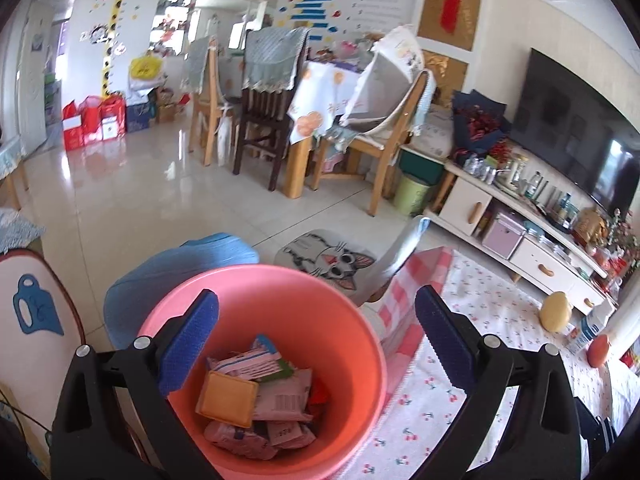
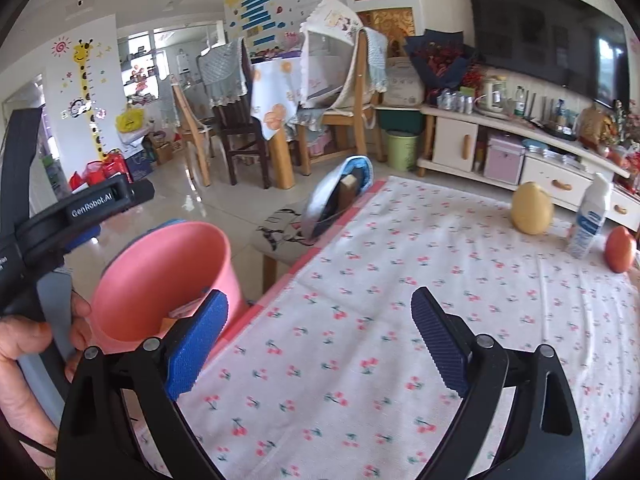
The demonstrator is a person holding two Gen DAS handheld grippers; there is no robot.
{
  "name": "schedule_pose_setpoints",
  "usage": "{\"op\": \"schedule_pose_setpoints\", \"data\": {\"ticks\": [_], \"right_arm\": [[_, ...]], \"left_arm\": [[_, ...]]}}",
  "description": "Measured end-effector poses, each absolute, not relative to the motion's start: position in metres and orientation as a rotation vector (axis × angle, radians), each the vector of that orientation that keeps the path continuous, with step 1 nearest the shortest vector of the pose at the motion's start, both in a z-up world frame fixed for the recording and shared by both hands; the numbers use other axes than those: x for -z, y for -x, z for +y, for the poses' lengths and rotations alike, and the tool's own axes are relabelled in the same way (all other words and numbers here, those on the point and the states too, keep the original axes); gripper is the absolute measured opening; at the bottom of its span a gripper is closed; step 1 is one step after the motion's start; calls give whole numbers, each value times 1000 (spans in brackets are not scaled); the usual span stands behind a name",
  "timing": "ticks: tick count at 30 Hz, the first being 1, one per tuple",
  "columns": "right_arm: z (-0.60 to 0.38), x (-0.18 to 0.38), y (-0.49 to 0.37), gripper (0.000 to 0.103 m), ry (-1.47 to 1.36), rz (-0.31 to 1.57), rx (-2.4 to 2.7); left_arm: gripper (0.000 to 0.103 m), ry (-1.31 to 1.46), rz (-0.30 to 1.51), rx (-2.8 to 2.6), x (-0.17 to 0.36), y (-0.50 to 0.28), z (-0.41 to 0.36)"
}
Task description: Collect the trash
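Note:
A pink trash bucket stands beside the table's left edge; it also shows in the right wrist view. Inside lie several wrappers and an orange square pad. My left gripper is open and empty, hovering over the bucket's mouth. My right gripper is open and empty above the cherry-print tablecloth, just right of the bucket. The left gripper's body shows at the left of the right wrist view, held by a hand.
On the table's far right stand a yellow egg-shaped object, a white bottle and an orange-red fruit. A cat-print stool and a blue cushion sit beyond the bucket. Chairs, a TV cabinet and a green bin stand farther back.

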State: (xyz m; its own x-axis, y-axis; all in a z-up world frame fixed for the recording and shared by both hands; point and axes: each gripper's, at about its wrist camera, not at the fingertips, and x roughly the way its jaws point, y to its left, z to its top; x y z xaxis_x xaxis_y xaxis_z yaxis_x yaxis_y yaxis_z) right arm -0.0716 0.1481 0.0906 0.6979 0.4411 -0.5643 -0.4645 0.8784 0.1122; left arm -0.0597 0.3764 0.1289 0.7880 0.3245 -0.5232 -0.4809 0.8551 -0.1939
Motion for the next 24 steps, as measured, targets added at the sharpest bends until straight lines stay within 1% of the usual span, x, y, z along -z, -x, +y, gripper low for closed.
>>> {"op": "schedule_pose_setpoints", "data": {"ticks": [9,24], "right_arm": [[86,-101,90,93,27,573,-378],[-6,-133,146,95,18,457,-206]], "left_arm": [[99,158,464,-358,-149,60,306],[99,94,400,-147,-178,103,216]]}}
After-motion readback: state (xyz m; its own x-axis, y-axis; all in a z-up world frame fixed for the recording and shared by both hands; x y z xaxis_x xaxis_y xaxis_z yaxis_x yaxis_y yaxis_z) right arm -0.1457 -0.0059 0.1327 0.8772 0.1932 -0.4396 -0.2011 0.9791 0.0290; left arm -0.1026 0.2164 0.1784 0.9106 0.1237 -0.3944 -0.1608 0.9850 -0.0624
